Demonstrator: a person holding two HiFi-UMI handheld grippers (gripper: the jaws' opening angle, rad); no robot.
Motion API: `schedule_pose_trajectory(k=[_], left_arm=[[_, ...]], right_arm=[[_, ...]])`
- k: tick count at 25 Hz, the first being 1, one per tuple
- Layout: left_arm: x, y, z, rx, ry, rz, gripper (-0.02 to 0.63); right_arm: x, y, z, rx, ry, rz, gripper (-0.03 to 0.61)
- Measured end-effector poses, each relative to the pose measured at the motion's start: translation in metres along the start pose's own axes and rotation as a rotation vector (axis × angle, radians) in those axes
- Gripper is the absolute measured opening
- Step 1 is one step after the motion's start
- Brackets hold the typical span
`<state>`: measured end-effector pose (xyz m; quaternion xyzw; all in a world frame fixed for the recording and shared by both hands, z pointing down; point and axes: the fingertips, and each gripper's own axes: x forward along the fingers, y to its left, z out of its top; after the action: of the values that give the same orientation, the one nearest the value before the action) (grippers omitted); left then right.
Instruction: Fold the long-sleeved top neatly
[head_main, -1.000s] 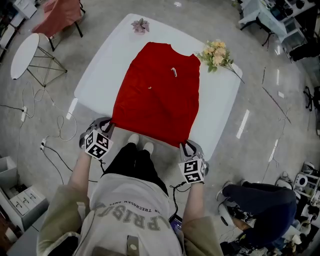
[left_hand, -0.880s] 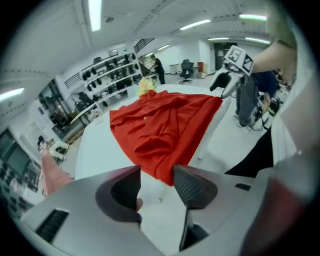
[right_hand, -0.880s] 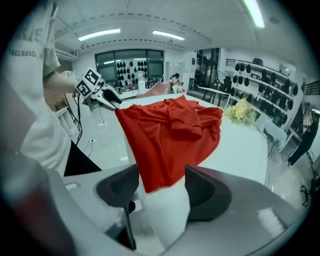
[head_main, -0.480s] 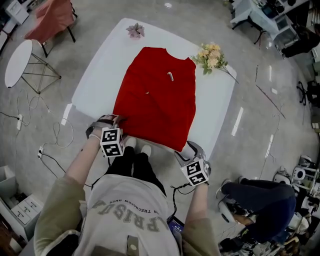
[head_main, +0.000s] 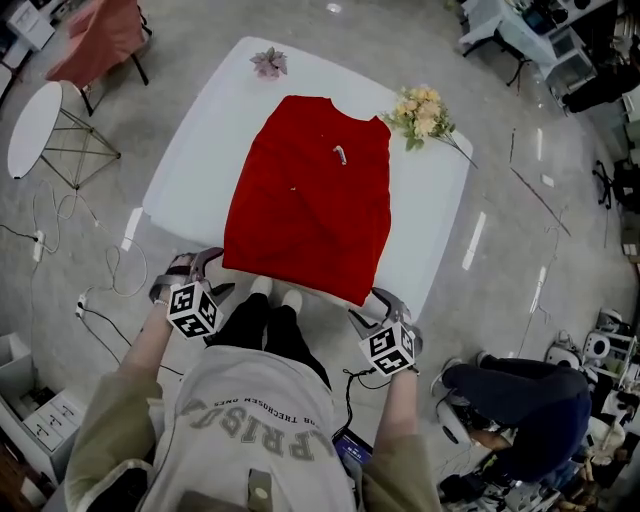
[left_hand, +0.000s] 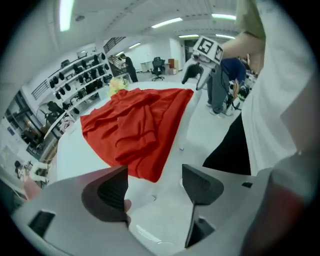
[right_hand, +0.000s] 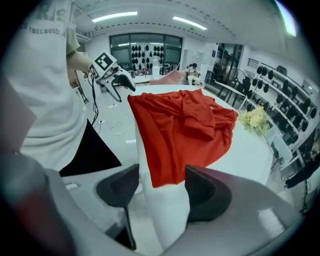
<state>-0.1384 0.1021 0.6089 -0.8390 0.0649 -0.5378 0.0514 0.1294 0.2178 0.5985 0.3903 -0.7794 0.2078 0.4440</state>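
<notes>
Long-sleeved top (head_main: 312, 195) released at the near hem, both grippers standing open.

Observed from the floor: the red garment lay flat on the white table (head_main: 195, 135), collar away from the person, hem along the near edge, sleeves apparently already turned in. The left gripper (head_main: 200, 262) had just spread its jaws and drawn back from the left hem corner, which lay just ahead of them, untouched. The right gripper (head_main: 368, 305) had likewise just opened. The right hem corner drooped over the table edge between its jaws, unpinched. Judgement: that straightening pull was finished, and the next fold would need a fresh grasp.
</notes>
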Motion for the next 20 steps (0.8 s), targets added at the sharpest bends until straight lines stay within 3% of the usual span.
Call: schedule_pose_trajectory(k=[3,5,8,12,16,19,20], left_arm=[[0.022,-0.008,-0.004,0.041,0.028,0.016,0.330],[0.030,-0.003,-0.002,0.029,0.032,0.061,0.330],[0.038,0.005,-0.004,0.072,0.067,0.132,0.324],[0.032,0.019,-0.001,0.102,0.062,0.205,0.153],[0.024,0.023,0.003,0.111,0.011,0.177,0.066],[0.016,0.024,0.009,0.060,-0.039,0.115,0.051],[0.013,0.025,0.013,0.039,-0.055,0.094,0.046]], right_arm=[[0.014,0.005,-0.004,-0.020,0.026,0.008,0.275],[0.022,0.006,-0.005,-0.034,0.046,0.015,0.275],[0.030,0.004,-0.007,-0.078,0.087,0.009,0.275],[0.031,0.000,-0.012,-0.122,0.123,0.007,0.254],[0.024,-0.006,-0.010,-0.114,0.111,-0.006,0.142],[0.020,-0.006,-0.006,-0.098,0.098,0.011,0.032],[0.018,-0.006,-0.005,-0.093,0.097,0.023,0.031]])
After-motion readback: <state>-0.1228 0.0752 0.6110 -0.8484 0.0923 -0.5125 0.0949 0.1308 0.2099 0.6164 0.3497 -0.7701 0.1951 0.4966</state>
